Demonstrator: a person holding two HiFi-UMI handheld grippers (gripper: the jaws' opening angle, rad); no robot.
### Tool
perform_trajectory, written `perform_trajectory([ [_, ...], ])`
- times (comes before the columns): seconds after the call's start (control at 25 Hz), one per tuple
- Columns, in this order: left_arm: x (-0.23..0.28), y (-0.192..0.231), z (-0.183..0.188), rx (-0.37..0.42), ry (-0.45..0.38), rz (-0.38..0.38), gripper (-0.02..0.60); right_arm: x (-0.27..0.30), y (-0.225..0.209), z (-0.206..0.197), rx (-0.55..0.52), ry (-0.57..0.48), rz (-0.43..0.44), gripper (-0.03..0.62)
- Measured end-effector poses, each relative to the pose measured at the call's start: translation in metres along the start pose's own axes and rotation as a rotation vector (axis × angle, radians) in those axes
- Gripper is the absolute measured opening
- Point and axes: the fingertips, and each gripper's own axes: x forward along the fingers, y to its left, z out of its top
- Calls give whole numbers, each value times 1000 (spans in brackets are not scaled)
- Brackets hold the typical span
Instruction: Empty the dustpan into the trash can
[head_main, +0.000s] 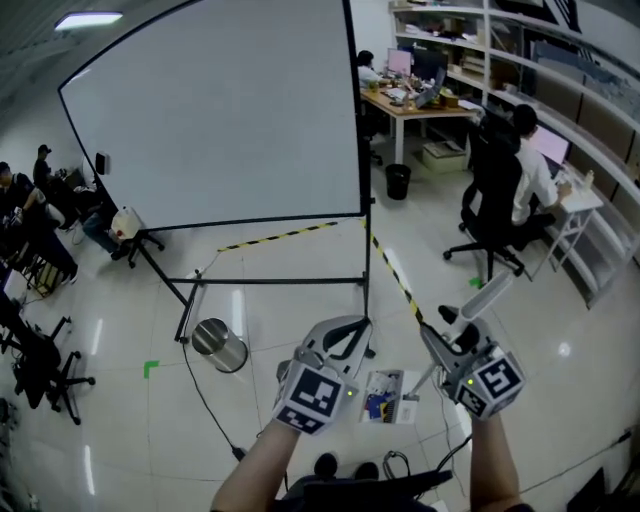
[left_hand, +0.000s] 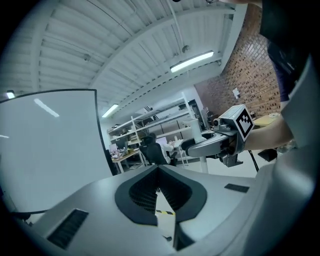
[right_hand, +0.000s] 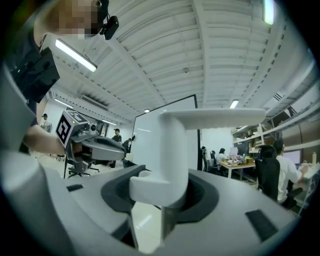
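In the head view a white long-handled dustpan (head_main: 392, 397) hangs just above the floor near my feet, with coloured scraps in its pan. Its white handle (head_main: 492, 292) slants up to the right. My right gripper (head_main: 434, 338) is shut on that handle; in the right gripper view the handle (right_hand: 175, 145) fills the gap between the jaws. A round silver trash can (head_main: 220, 345) stands on the floor to the left, beyond my left gripper (head_main: 356, 325). That gripper is shut, tips touching, with nothing in it (left_hand: 158, 170).
A big whiteboard (head_main: 220, 120) on a black stand fills the area ahead. Yellow-black tape (head_main: 280, 237) and a cable (head_main: 205, 400) cross the glossy floor. A person sits in a chair (head_main: 500, 190) at desks to the right; a black bin (head_main: 398, 181) stands far back.
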Motion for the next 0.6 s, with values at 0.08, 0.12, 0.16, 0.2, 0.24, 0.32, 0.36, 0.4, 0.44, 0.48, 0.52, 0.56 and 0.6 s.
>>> perform_trajectory([
  [0.08,-7,11,-3,-3,6,31,-2,14,4,1,-6,-1,32,193],
  [0.12,-10,15,-6,-6,7,47,-2,21,8,1,-6,0,45,193],
  [0.16,-14,20,-9,-11,7,62,-2,27,11,0,-6,2,58,193],
  [0.2,-19,26,-14,-18,7,76,-2,33,16,-1,-8,5,71,193],
  [0.24,-23,33,-18,-26,6,88,-2,40,20,-1,-10,8,83,193],
  [0.32,-34,48,-26,-43,3,108,-2,54,31,0,-12,17,103,195],
  [0.36,-39,56,-30,-51,0,115,-2,61,36,1,-13,22,111,194],
  [0.4,-44,64,-34,-57,-3,121,-2,69,41,2,-15,26,119,195],
  [0.44,-49,73,-37,-61,-6,124,-2,77,46,3,-17,29,124,195],
  [0.48,-54,81,-41,-63,-9,126,-2,84,51,3,-17,32,125,195],
  [0.52,-59,89,-44,-63,-12,126,-2,91,57,3,-17,35,123,195],
  [0.56,-65,96,-47,-63,-15,126,-2,98,62,3,-17,39,120,195],
  [0.6,-71,104,-50,-64,-19,126,-2,104,69,4,-18,44,118,195],
])
